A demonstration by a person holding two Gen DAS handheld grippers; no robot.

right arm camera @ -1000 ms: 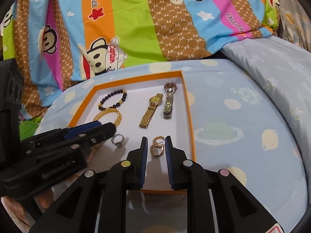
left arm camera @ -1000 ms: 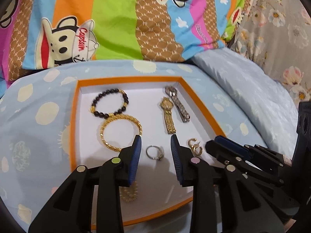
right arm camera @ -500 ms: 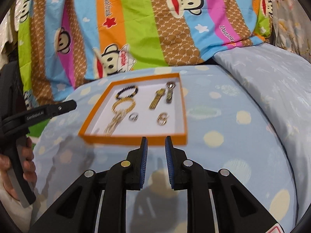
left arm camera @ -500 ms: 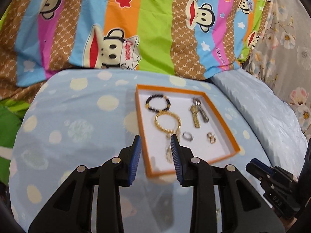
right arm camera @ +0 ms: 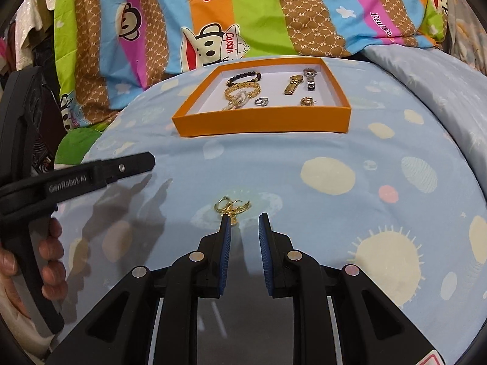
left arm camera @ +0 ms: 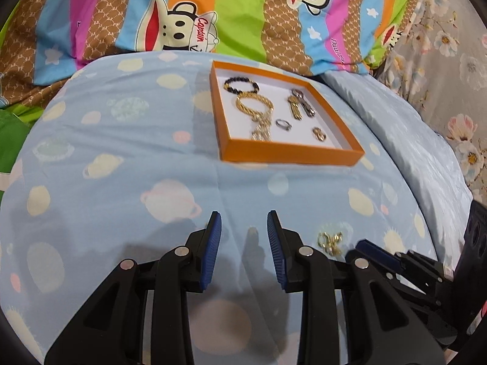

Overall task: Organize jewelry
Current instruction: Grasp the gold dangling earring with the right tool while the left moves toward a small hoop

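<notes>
Right wrist view: gold earrings (right arm camera: 232, 208) lie on the bed well short of the tray (right arm camera: 261, 121), just off the empty, half-open right tongs (right arm camera: 244, 217); light, thin, likely slippery, best pinched across the hoops; left tongs (left arm camera: 244, 225) likewise open, empty.

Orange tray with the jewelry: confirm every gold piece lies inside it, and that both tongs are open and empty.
Not every piece. Small gold earrings lie outside the orange tray on the blue bedsheet, just ahead of the right tongs, as the right wrist view shows. Both tongs are open and empty, the left tongs included.
</notes>
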